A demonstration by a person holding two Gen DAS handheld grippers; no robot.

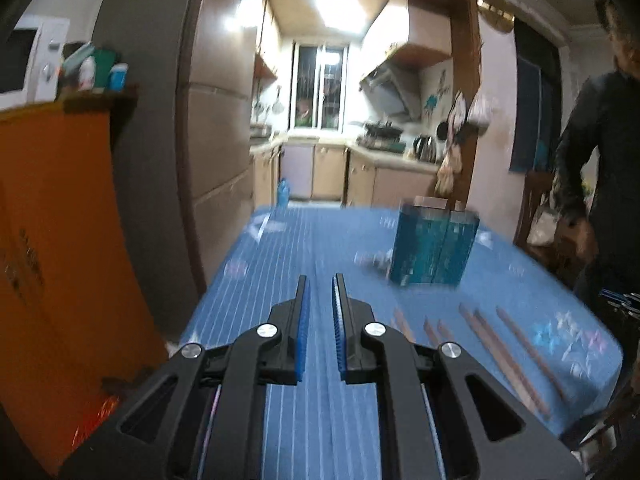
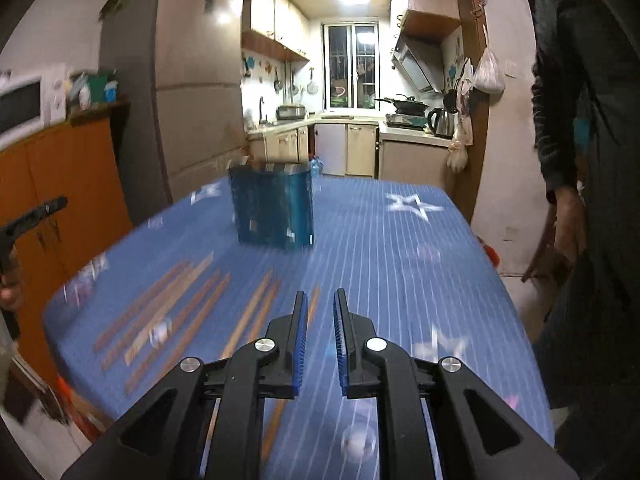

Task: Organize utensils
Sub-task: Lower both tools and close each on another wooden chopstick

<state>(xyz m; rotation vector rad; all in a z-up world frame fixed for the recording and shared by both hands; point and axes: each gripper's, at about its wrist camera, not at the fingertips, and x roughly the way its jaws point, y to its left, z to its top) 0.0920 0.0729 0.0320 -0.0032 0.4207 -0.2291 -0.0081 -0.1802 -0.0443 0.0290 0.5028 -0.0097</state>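
Note:
Several wooden chopsticks (image 2: 172, 304) lie loose on the blue striped tablecloth (image 2: 400, 264), left of my right gripper (image 2: 320, 300). They also show in the left wrist view (image 1: 504, 348), right of my left gripper (image 1: 320, 284). A teal utensil holder box (image 2: 274, 208) stands upright further back on the table; it shows in the left wrist view (image 1: 434, 246) too. Both grippers are open with a narrow gap, hold nothing and hover above the cloth. The left gripper's tip (image 2: 36, 212) shows at the left edge of the right wrist view.
An orange cabinet (image 1: 60, 240) with a microwave (image 2: 24, 108) stands left of the table, beside a grey fridge (image 2: 180, 92). A person in dark clothes (image 2: 592, 160) stands at the table's right. The kitchen lies beyond the table's far edge.

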